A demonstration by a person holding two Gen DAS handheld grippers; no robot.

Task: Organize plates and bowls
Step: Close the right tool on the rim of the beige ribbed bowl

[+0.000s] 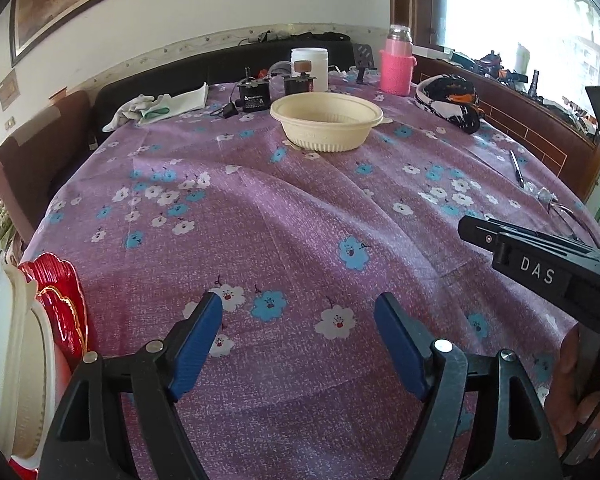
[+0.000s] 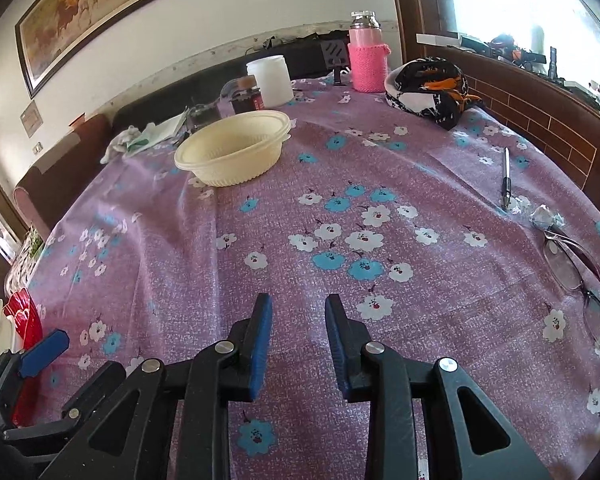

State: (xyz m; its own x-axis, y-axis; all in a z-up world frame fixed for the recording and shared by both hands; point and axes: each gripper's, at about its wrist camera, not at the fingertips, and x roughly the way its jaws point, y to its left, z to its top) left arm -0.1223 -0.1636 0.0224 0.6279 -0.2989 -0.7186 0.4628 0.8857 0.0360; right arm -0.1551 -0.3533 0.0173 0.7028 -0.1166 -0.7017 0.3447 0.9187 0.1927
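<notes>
The cream bowl point(image 1: 326, 120) sits alone at the upper centre of the left wrist view, on the purple flowered tablecloth point(image 1: 300, 232), w/ nothing inside it that shows. It is well apart from both tools. The left gripper point(image 1: 298, 320) hovers low over the cloth, jaws spread wide and empty. The right gripper point(image 2: 298, 320) is also empty, jaws parted but narrower. Both point roughly toward the bowl, likely lined up for a reach.

At the lower left edge of the left wrist view a red plate point(image 1: 66, 312) stands on edge against a cream dish point(image 1: 24, 380) — apparently a rack or stack, so probably where the bowl belongs. Glasses point(image 2: 580, 276) and a pen point(image 2: 506, 178) lie at the right of the right wrist view, clear of any straight path to the bowl.
</notes>
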